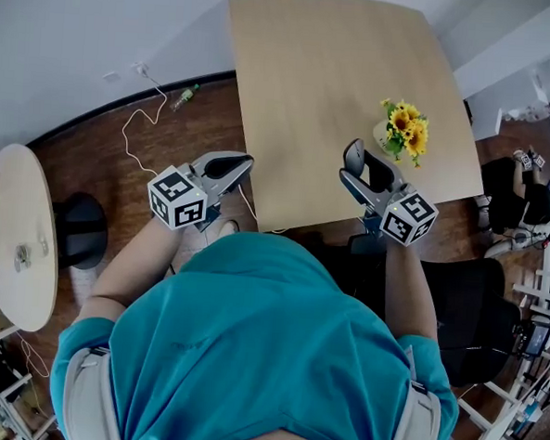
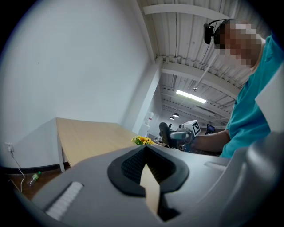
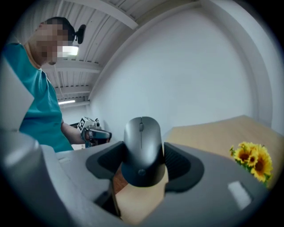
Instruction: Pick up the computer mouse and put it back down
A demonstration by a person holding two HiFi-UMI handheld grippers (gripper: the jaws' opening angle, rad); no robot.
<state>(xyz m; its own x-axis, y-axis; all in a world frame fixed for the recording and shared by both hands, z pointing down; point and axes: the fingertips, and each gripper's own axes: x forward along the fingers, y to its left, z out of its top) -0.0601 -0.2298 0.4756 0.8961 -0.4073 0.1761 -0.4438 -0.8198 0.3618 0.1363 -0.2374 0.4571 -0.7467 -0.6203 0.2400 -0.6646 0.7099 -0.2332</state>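
Note:
A dark grey computer mouse (image 3: 142, 148) stands nose-up between the pads of my right gripper (image 3: 142, 156), which is shut on its sides. In the head view the mouse (image 1: 355, 158) is held in the air just above the near edge of the light wooden table (image 1: 320, 87), with the right gripper (image 1: 364, 178) pointing toward the table. My left gripper (image 1: 230, 166) hovers off the table's near left corner, over the wooden floor. Its jaws are together at the tips and hold nothing, as the left gripper view (image 2: 145, 150) shows.
A small vase of yellow flowers (image 1: 406, 131) stands on the table just beyond the right gripper. A round pale table (image 1: 14, 236) is at the far left, a white cable (image 1: 136, 132) and a bottle (image 1: 183, 95) lie on the floor, and a black chair (image 1: 478, 315) is at the right.

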